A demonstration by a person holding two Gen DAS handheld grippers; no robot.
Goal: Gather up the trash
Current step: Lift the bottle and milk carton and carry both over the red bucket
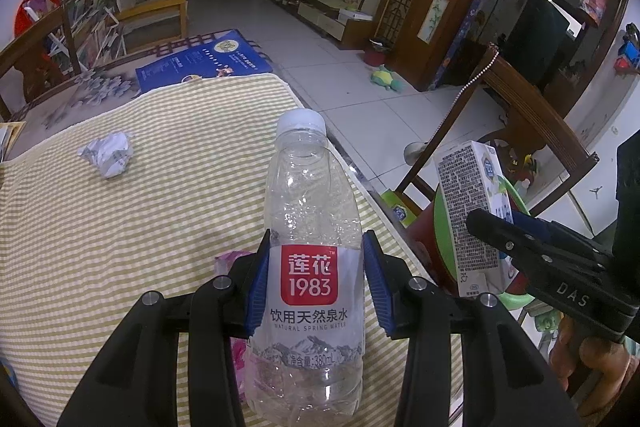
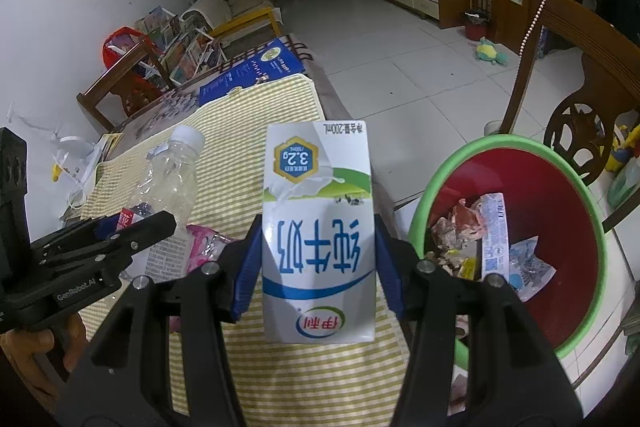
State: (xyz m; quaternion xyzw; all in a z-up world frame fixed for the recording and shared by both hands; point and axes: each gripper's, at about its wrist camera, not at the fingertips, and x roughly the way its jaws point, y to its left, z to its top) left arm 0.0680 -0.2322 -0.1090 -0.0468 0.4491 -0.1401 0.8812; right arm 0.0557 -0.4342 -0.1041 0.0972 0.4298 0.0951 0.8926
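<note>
Two claws clamping light empties: left claw [image 1: 316,287] squeezing thin, crushable water bottle [image 1: 310,267] mid-label, right claw [image 2: 316,259] pinching stiff milk carton [image 2: 318,231] sides

**Table and floor**

The table [image 1: 60,99] wears a yellow checked cloth [image 1: 120,247]. On it lie crumpled paper [image 1: 107,154] and a pink wrapper [image 2: 202,241] (possibly plastic); a blue booklet [image 1: 208,61] lies beyond. The bin [image 2: 440,183] stands on the floor [image 2: 400,75].

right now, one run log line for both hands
left gripper: holds water bottle | right gripper: holds milk carton | red bin: beside table
</note>
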